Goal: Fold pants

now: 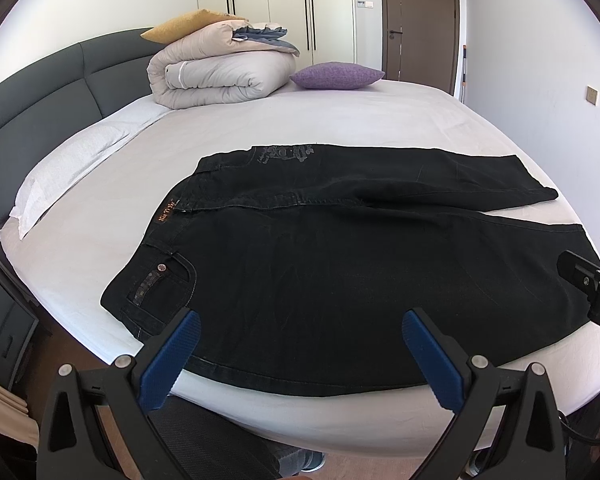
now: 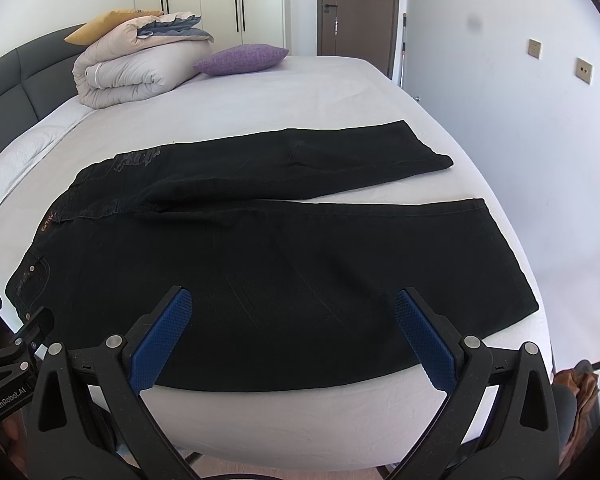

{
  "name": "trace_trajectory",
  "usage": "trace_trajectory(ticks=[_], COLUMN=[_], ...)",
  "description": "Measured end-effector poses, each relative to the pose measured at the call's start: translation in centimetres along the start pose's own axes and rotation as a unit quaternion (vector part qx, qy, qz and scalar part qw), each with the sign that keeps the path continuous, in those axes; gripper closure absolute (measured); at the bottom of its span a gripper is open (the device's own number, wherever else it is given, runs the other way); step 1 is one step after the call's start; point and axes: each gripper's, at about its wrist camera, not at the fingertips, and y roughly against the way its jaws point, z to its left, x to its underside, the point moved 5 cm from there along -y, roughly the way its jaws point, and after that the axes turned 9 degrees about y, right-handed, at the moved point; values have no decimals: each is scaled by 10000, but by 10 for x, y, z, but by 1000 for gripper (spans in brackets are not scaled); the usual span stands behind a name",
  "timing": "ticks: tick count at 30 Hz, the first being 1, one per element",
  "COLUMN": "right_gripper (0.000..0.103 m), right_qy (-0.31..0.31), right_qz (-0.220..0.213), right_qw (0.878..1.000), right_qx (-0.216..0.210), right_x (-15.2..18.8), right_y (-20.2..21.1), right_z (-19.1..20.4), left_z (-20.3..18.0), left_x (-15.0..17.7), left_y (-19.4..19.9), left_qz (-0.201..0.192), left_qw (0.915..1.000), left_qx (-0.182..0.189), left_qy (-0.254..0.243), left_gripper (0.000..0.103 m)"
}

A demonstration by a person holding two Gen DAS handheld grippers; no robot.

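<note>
Black pants (image 1: 340,264) lie flat across the white bed (image 1: 340,120), waistband to the left, both legs running right and slightly parted at the hems. They also show in the right wrist view (image 2: 280,264). My left gripper (image 1: 300,324) is open and empty, hovering over the near edge of the pants by the hip. My right gripper (image 2: 292,304) is open and empty, over the near leg. The right gripper's finger shows at the right edge of the left wrist view (image 1: 580,276); the left gripper shows at the left edge of the right wrist view (image 2: 24,340).
A folded duvet (image 1: 220,76) with a yellow cushion (image 1: 180,26) and a purple cushion (image 1: 336,76) sit at the far side of the bed. A white pillow (image 1: 68,176) and a dark headboard (image 1: 40,92) are at left. A nightstand (image 1: 4,328) stands low left.
</note>
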Motion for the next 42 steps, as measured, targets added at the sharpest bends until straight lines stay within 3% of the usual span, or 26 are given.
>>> trace_trajectory(ticks=[16,23,26,29,32,34,38,42], right_gripper=[0,0,0,0,0,0,0,0], right_qy=[50,179,387,629,819,1076,1623,2230], right_qz=[85,92,27,-112,-253,-324,-315,-268], right_qw=[9999,9990,9964,9924,9874,9811,9654,9455], right_qx=[-84,-394,-752,-1050,-1328,-1572,-2018,-2358], right_x=[-2,-9,-22,-43,-70,-90,-119,-142], right_y=[-4,-21,-32,-42,-57,-71,-99,-127], right_z=[5,9,14,19,17,18,24,21], left_z=[-2,11,28,40,54,57,70,68], left_x=[-1,-13,-41,-75,-106,-127,-185,-244], left_y=[0,-18,-38,-66,-93,-127,-175,-231], left_qz=[-102,-128,-178,-3,-129,380,297,629], left_qw=[9999,9997,9997,9984,9990,9969,9952,9872], left_qx=[70,175,141,558,318,268,464,932], left_qy=[-25,-83,-27,-102,-287,-638,-811,-1132], left_gripper=[0,0,0,0,0,0,0,0])
